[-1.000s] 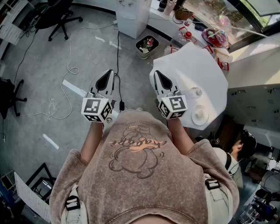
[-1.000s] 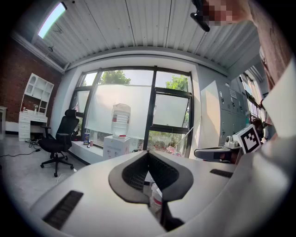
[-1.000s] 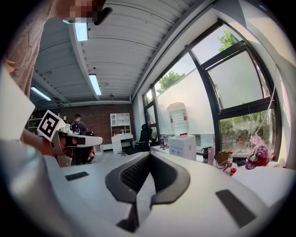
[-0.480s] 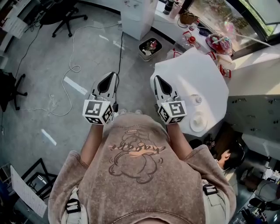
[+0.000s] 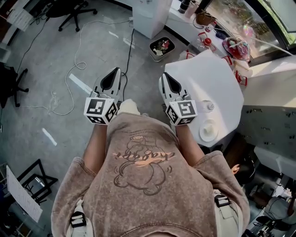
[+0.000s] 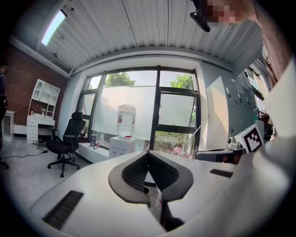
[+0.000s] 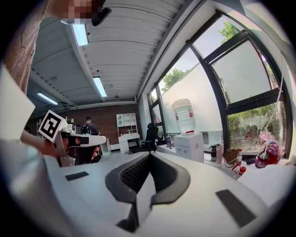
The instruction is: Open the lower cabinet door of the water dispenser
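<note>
The white water dispenser (image 5: pixel 150 16) stands at the far side of the floor, cut off by the head view's top edge. In the left gripper view the dispenser (image 6: pixel 122 147) carries a clear bottle (image 6: pixel 126 121) and stands before the window; its lower door is too small to make out. It also shows in the right gripper view as the dispenser (image 7: pixel 189 146). My left gripper (image 5: pixel 112 76) and right gripper (image 5: pixel 165 78) are held side by side in front of my chest, pointing toward it from well away. Both are shut and hold nothing.
A white table (image 5: pixel 217 83) lies close on my right. A small bin (image 5: pixel 162 47) with rubbish sits beside the dispenser. Cables (image 5: pixel 69 78) trail over the grey floor on the left, near office chairs (image 5: pixel 69 11). A person (image 7: pixel 88 127) stands far off by a desk.
Both grippers keep almost the same pose and stay shut. The scene has slid slightly in the head view, and a shoe now shows just below the left gripper.
</note>
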The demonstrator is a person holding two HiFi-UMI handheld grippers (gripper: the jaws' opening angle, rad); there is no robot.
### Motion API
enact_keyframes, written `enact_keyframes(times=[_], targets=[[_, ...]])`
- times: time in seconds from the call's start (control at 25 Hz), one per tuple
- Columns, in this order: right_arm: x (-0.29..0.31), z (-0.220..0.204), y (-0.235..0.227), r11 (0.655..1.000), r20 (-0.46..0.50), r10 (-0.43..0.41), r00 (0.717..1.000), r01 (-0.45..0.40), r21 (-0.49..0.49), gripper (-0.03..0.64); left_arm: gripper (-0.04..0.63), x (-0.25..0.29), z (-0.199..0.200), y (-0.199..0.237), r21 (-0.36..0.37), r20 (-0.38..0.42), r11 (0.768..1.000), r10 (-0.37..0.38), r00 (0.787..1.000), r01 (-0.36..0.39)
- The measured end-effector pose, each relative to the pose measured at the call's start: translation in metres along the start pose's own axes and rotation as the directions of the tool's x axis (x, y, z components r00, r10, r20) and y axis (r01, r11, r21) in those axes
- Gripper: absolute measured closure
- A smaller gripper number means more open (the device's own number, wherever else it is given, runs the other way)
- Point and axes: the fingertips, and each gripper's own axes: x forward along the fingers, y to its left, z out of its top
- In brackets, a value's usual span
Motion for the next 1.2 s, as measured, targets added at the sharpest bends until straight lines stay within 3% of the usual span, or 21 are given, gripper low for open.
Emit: enact_keyframes(times=[0.52, 1.2], targets=[[0.053, -0.004, -0.025, 0.998, -0.036, -0.056, 0.998, 0.056, 0.023, 0.61, 0.578, 0.05, -0.002, 0.048, -0.032, -0.019, 0.999, -0.035, 0.999, 0.034], [0.23, 0.024, -0.064, 0.988, -0.073, -0.145, 0.987, 0.148, 0.046, 0.609, 0.578, 0.195, 0.029, 0.189, -0.044, -0.067, 0.986, -0.164, 0.984, 0.162]])
